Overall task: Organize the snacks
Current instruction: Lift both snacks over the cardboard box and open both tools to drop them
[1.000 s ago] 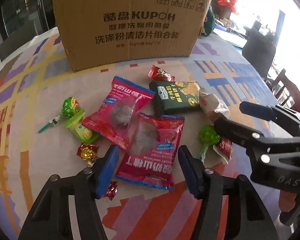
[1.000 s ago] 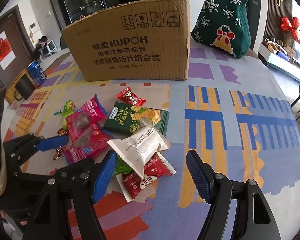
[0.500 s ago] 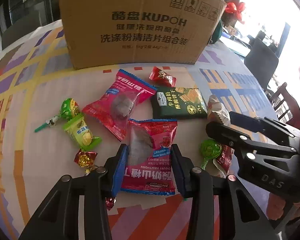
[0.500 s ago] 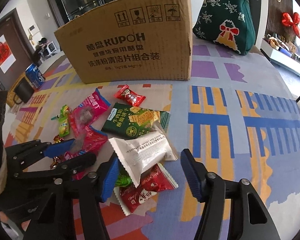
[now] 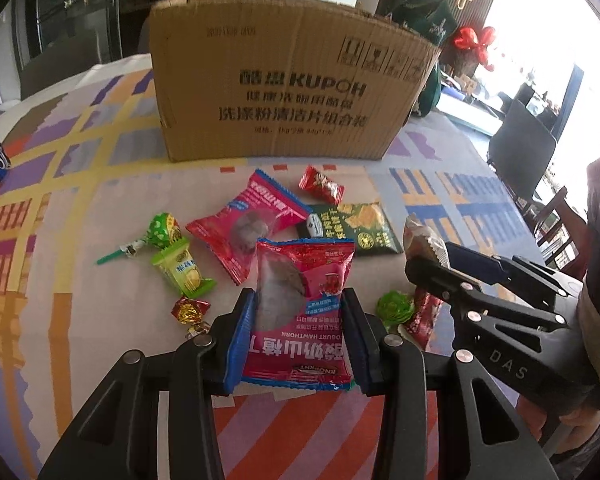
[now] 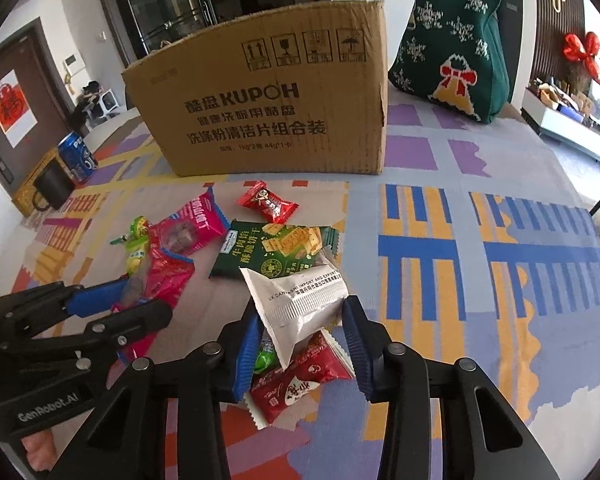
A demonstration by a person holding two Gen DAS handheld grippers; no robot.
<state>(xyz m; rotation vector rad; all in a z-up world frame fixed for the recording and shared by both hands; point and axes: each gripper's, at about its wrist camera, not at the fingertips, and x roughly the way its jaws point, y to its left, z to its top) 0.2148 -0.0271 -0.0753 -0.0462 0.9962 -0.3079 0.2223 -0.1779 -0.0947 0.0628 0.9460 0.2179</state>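
Left tongs [image 5: 298, 340] clamp red hawthorn packet [image 5: 302, 308]; right tongs [image 6: 300, 344] (apparently closed) grip white wrapper [image 6: 300, 300].

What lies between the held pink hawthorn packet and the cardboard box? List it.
Left wrist view: a second pink hawthorn packet, then bare tablecloth before the cardboard box. The held pink hawthorn packet sits in the left claw.

Counted on the tabletop: pink hawthorn packet [image 5: 304, 308] [image 5: 248, 224], two; green lollipop [image 5: 162, 232] [image 5: 396, 306], two; green cracker packet [image 5: 360, 228], one; white packet [image 6: 300, 300], one; red packet [image 6: 300, 384], one; red wrapped candy [image 5: 321, 189], one; yellow-green sachet [image 5: 180, 270], one; foil candy [image 5: 188, 310], one. Toward the far edge: cardboard box [image 5: 292, 80], one; knitted bag [image 6: 456, 48], one. At the left edge: blue can [image 6: 76, 156], one; black mug [image 6: 54, 186], one.
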